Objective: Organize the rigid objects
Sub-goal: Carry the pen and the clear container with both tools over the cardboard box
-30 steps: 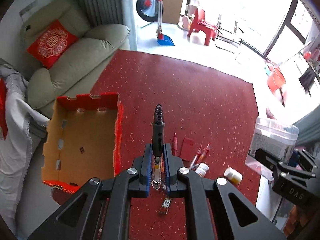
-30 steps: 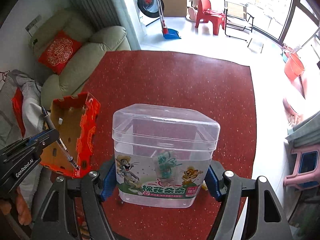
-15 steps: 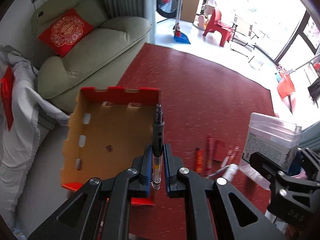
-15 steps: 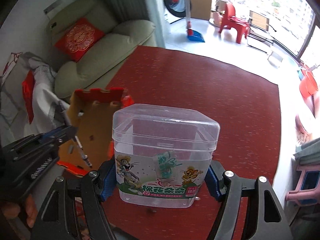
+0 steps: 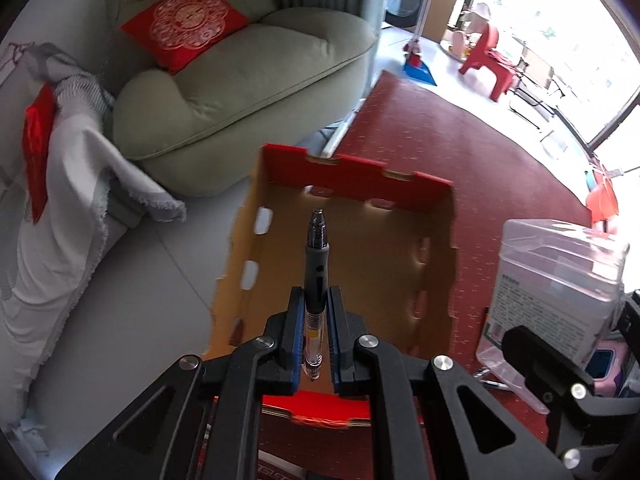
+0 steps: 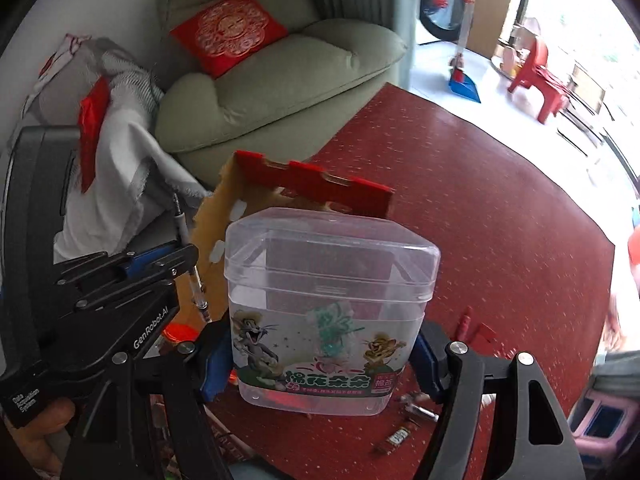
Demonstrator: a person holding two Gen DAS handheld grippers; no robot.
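Left fingers [image 5: 316, 334] clamped on pen [image 5: 315, 280]; right fingers [image 6: 320, 364] held wide around clear tub [image 6: 328, 300] | risk: pen released off-centre (box [image 5: 280, 236] below tip) could strike wall, fall outside.

We see a pale green sofa [image 5: 240, 92] with a red patterned cushion [image 5: 184, 20] against a light wall, and a grey tiled floor [image 5: 132, 292] beside the red speckled surface [image 5: 460, 148]. Beyond, bright daylight floods through tall windows [image 5: 560, 20] onto a red plastic chair [image 5: 490, 60].
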